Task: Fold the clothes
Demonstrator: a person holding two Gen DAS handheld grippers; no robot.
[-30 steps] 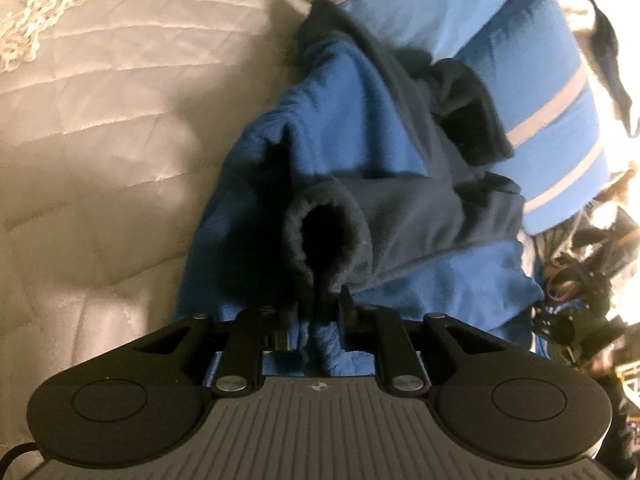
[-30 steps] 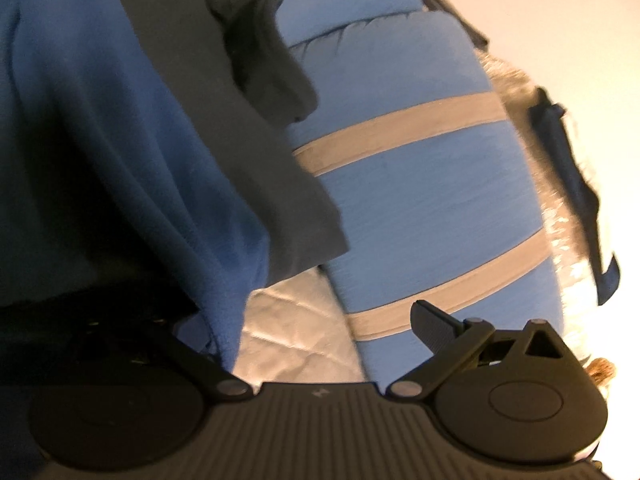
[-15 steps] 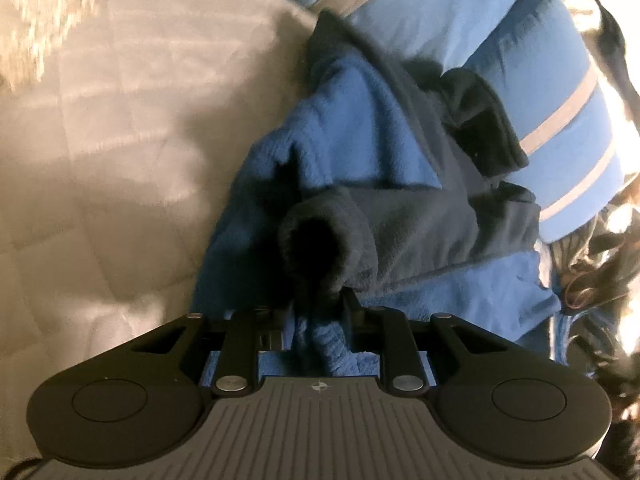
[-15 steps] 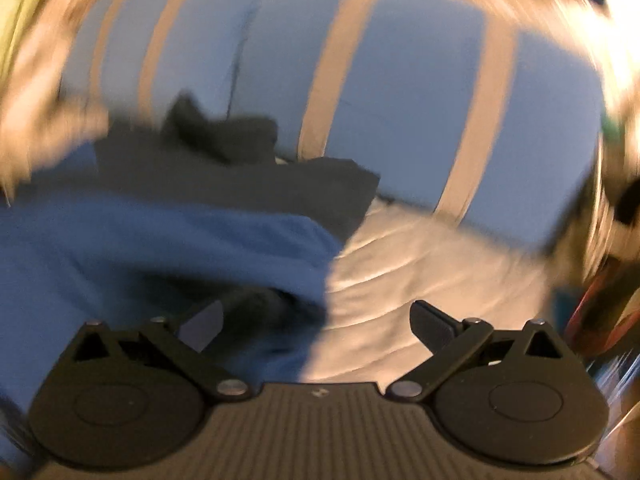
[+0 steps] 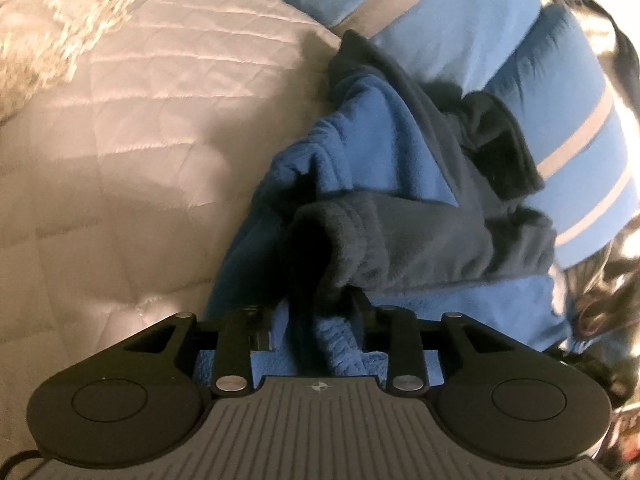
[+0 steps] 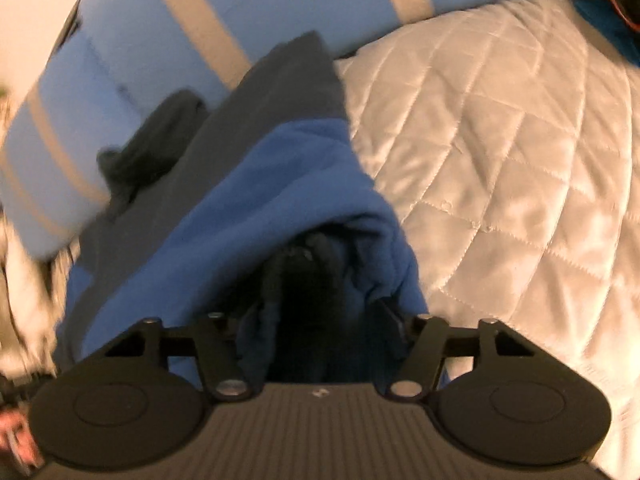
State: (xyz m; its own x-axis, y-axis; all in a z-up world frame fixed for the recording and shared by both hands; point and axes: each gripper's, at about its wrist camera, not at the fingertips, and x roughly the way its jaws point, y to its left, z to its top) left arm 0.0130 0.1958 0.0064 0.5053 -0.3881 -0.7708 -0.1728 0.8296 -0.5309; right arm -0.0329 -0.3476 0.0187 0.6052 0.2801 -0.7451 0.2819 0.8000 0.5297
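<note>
A blue and dark grey fleece garment (image 5: 384, 168) lies bunched on a quilted cream bedspread (image 5: 132, 152). My left gripper (image 5: 320, 312) is shut on a fold of the fleece just below a dark grey cuff (image 5: 328, 248) that gapes open. In the right wrist view the same fleece garment (image 6: 256, 200) runs away from me. My right gripper (image 6: 316, 312) is shut on a thick bunch of its blue cloth, and both fingertips are buried in the folds.
Blue pillows with grey stripes (image 5: 472, 20) lie against the far side of the garment, also seen as pillows (image 6: 224, 12) in the right view. Open bedspread (image 6: 512, 152) stretches to the right. Dark clutter (image 5: 600, 304) sits past the bed's right edge.
My right gripper swung round from the pillows, came down on the blue fleece and went from open to shut on it. The left gripper kept its hold and barely moved.
</note>
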